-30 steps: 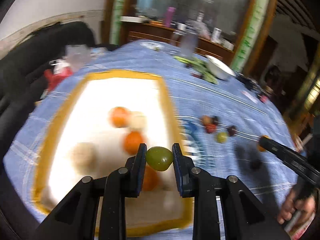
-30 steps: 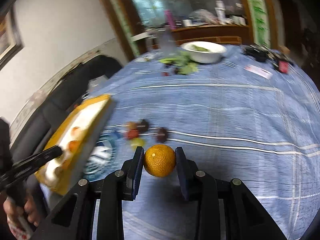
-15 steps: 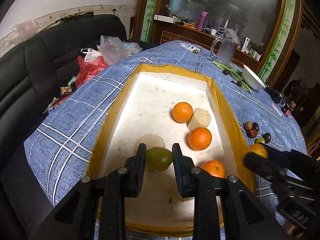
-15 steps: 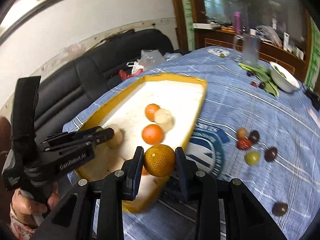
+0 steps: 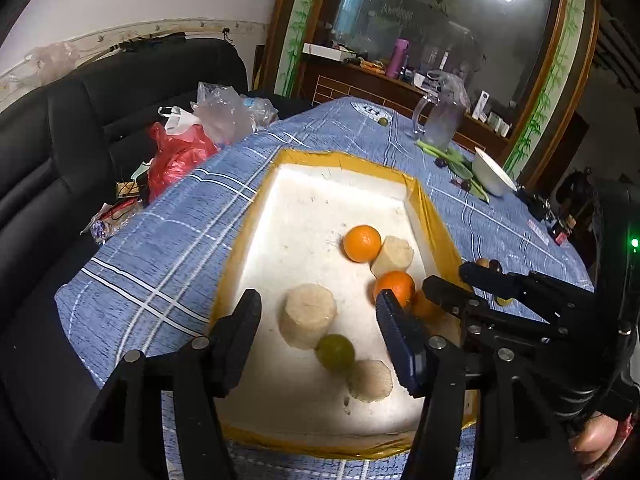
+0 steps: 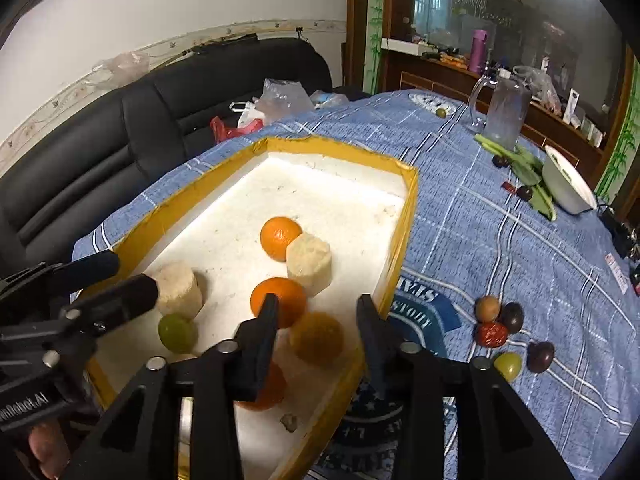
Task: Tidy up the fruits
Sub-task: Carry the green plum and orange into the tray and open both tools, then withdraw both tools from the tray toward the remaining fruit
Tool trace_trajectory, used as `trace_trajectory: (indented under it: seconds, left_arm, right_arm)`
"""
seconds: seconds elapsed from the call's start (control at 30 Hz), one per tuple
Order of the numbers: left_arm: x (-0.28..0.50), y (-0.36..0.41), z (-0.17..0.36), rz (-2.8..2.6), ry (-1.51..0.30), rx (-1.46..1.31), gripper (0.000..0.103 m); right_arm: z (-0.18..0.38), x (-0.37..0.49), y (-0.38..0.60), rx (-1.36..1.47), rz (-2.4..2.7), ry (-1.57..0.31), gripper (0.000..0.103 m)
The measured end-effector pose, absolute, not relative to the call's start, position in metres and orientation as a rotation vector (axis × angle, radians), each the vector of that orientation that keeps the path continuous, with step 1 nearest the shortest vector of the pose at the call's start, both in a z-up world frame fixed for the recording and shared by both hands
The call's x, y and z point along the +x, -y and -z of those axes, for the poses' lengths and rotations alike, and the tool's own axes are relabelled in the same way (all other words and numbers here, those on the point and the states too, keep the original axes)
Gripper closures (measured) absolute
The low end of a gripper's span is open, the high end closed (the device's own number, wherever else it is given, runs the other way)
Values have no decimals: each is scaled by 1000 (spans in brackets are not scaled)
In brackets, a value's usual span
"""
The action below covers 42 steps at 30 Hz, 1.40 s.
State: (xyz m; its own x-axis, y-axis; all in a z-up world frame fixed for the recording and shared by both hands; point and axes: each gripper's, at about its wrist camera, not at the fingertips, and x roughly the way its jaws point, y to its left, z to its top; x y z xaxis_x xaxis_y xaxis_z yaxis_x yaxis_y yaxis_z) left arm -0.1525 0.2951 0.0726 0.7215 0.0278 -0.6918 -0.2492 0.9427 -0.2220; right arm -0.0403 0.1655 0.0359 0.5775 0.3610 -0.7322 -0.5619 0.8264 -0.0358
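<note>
A white foam tray with a yellow rim point(image 5: 248, 236) point(image 6: 404, 216) lies on the blue checked tablecloth. In it are several oranges point(image 5: 362, 243) point(image 6: 280, 236), pale foam cylinders point(image 5: 307, 316) point(image 6: 309, 262) and a green fruit point(image 5: 335, 352) point(image 6: 177, 332). My left gripper point(image 5: 318, 320) is open above the green fruit, which lies free below it. My right gripper point(image 6: 316, 322) is open over the tray's near right corner, with a yellowish orange point(image 6: 317, 338) loose between its fingers. Small loose fruits point(image 6: 498, 322) lie on the cloth to the right of the tray.
A black sofa with plastic bags point(image 5: 188, 136) stands left of the table. A glass jug point(image 6: 504, 114), green vegetables point(image 6: 532, 176) and a white bowl point(image 6: 568, 188) stand at the far side. A sideboard with bottles is behind.
Both grippers opened: the left let go of the green fruit and the right let go of the orange, and both fruits now lie in the tray.
</note>
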Motion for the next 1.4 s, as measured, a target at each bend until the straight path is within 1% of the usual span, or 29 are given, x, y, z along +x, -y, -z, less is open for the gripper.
trace_trajectory:
  seconds: [0.07, 0.23, 0.3, 0.37, 0.67, 0.77, 0.87, 1.23, 1.4]
  left_arm:
    - [-153, -299, -72, -160, -752, -323, 40]
    - [-152, -303, -70, -169, -767, -341, 40]
    - [-150, -302, -70, -174, -772, -341, 40]
    - [-148, -297, -71, -169, -776, -336, 39]
    - [-135, -253, -80, -103, -785, -278, 39]
    - [-128, -231, -79, -75, -802, -238, 35]
    - [-122, -208, -78, -41, -821, -197, 35]
    - [-113, -135, -67, 106, -879, -68, 35]
    - [-112, -117, -65, 138, -863, -3, 34]
  right_arm:
    - [-39, -40, -161, -261, -540, -778, 49]
    - [-49, -48, -134, -169, -527, -760, 48]
    - [-53, -53, -115, -125, -514, -753, 45]
    - [-54, -57, -92, -92, -486, -747, 43]
    - [-47, -63, 25, -9, -288, -776, 43]
    - [-38, -62, 61, 39, -237, -802, 43]
    - [-31, -61, 84, 81, -216, -823, 43]
    - [-21, -39, 88, 84, -258, -858, 43]
    - [-9, -41, 89, 97, -299, -919, 43]
